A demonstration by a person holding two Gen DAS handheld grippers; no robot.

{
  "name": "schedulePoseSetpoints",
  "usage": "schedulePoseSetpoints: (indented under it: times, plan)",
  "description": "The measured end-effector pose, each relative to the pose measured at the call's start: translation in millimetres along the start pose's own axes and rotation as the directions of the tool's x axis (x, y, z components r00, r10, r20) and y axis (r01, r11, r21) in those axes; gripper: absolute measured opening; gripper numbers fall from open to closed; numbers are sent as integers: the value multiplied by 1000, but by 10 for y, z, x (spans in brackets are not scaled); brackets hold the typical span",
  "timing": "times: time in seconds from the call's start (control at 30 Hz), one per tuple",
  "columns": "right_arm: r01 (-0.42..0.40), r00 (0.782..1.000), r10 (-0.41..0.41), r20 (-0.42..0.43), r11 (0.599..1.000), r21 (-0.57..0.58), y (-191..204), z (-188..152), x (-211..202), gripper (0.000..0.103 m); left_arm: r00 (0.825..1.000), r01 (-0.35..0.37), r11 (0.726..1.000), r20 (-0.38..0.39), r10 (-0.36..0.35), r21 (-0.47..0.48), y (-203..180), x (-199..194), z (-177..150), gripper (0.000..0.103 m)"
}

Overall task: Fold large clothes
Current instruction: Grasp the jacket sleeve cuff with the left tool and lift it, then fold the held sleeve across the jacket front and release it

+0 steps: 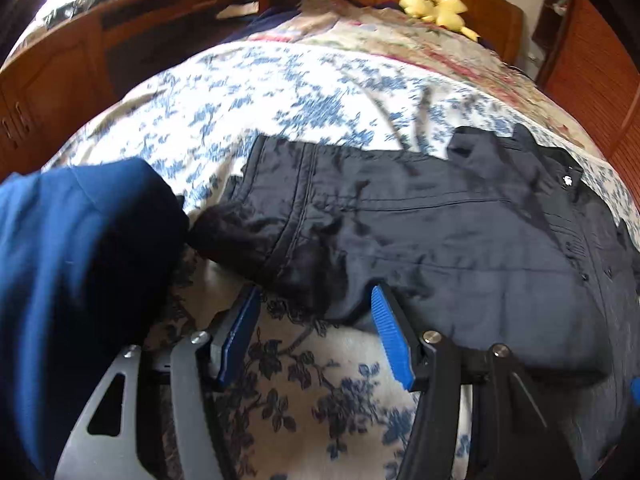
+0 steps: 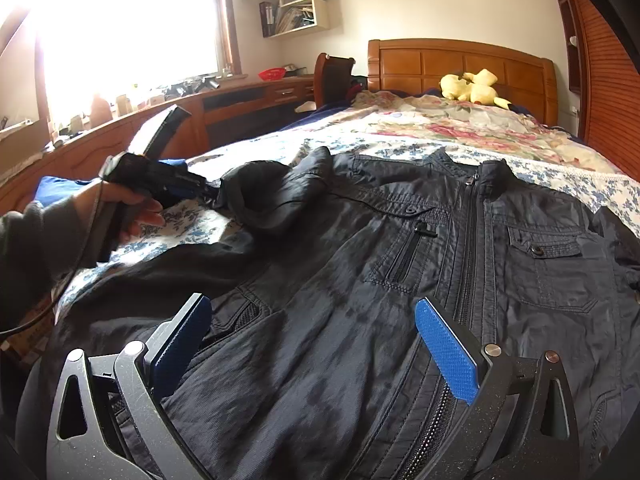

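A dark zip-front jacket (image 2: 360,280) lies front up on the bed's blue-flowered sheet (image 2: 192,232). Its left sleeve (image 2: 272,196) is bunched and folded in toward the chest. In the left wrist view that sleeve (image 1: 320,208) runs across the picture with its cuff end toward me. My left gripper (image 1: 316,294) points down at the sleeve's near edge. Its blue pads (image 1: 390,332) stand apart, with a fold of sleeve at the tips but nothing pinched. A hand (image 2: 132,208) holds this left gripper (image 2: 210,194) beside the cuff. My right gripper (image 2: 314,302) is open above the jacket's lower front.
A blue garment (image 1: 80,260) lies bunched close at the left. A yellow plush toy (image 2: 474,86) sits by the wooden headboard (image 2: 460,64) on a flowered quilt (image 2: 460,124). A wooden desk (image 2: 240,100) lines the window side, and a slatted wooden door (image 2: 608,100) stands at the right.
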State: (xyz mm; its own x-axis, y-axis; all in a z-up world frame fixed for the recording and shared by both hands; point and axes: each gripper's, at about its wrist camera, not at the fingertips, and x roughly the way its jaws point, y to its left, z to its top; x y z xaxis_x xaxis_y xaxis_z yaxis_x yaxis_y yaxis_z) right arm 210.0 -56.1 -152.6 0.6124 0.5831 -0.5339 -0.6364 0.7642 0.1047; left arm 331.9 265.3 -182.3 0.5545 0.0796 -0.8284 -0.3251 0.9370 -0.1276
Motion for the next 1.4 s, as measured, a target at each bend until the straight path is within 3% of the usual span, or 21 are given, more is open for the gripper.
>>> schedulePoseSetpoints:
  times: [0.27, 0.33, 0.4, 0.5, 0.67, 0.9, 1.17, 1.4]
  plan:
    - [1, 1000, -1, 0, 1000, -2, -1, -4, -6, 103, 999, 7, 999, 35, -6, -32, 12, 127, 88, 56]
    - [1, 1000, -1, -1, 1000, -1, 2, -3, -4, 103, 998, 6, 1000, 57, -4, -30, 18, 123, 116, 37]
    - [1, 1000, -1, -1, 1000, -2, 5, -2, -3, 103, 999, 7, 999, 46, -5, -47, 55, 147, 155, 10]
    - [1, 1000, -1, -1, 1000, -1, 9, 0, -1, 103, 999, -2, 1000, 55, 3, -21, -9, 80, 181, 2]
    - [1, 1000, -1, 3, 1000, 0, -9, 4, -7, 103, 988, 5, 997, 154, -17, 76, -386, -406, 243, 1]
    - [22, 1000, -22, 5, 999, 44, -88, 24, -57, 103, 949, 76, 972, 282, -139, 223, -1177, -1344, 288, 0]
    - [71, 997, -73, 35, 997, 39, -204, 36, -288, 103, 919, 124, 924, 310, -245, 363, -1948, -2001, 159, 0]
    - [68, 997, -70, 17, 994, 84, -356, 27, -252, 103, 924, 129, 903, 282, -260, 410, -2248, -2089, -146, 0]
